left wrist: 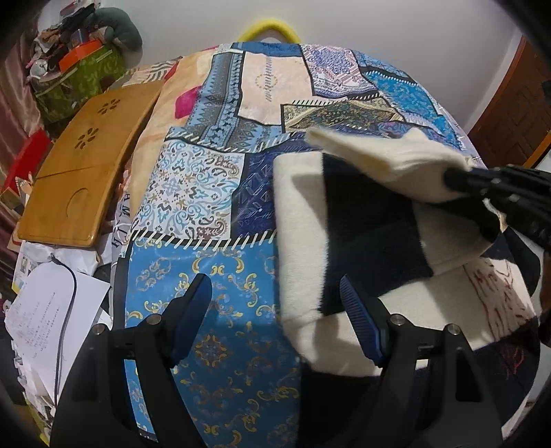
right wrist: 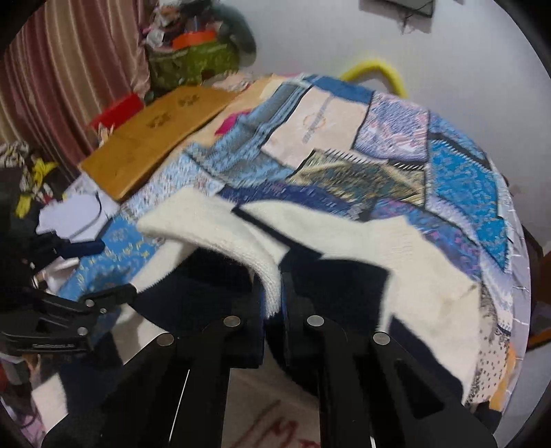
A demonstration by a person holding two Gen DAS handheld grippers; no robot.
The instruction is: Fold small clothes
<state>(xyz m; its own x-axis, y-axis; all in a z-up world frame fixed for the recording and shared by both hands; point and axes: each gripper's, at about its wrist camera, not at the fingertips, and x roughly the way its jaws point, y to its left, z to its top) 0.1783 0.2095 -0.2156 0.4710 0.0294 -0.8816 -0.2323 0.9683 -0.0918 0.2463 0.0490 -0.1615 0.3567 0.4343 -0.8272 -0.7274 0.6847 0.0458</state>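
The sweater [left wrist: 365, 220], a fuzzy knit in cream and navy blocks, lies on the quilt [left wrist: 206, 193] that covers the table, filling the right half of the left wrist view. The right gripper [right wrist: 273, 293] has its jaws pinched tight on a cream ribbed strip of it, a cuff or hem, which rises out of the jaws toward 11 o'clock and drapes over the dark panel below. In the left wrist view that same gripper comes in from 3 o'clock, its black tip buried in the raised cream flap.

The left gripper [left wrist: 275, 310] hangs wide open and holds nothing. Its right finger [left wrist: 361, 324] stands over the sweater's near edge, where cream meets navy; whether it touches the knit I cannot tell. Its left finger [left wrist: 193, 310] is over bare quilt, at about 9 o'clock of the sweater. Both pads are dark blue and ribbed.

The quilt is smooth printed cloth, a patchwork of blue, beige and gold ornament with stitched borders. At 10 o'clock of the sweater lies a board [left wrist: 86, 165] of honey-coloured wood with rounded corners and flower-shaped cutouts. Below it are loose white papers [left wrist: 51, 310] with a grey cable [left wrist: 67, 299] across them. A yellow curved tube [left wrist: 268, 29] peeks over the far rim at 12 o'clock.
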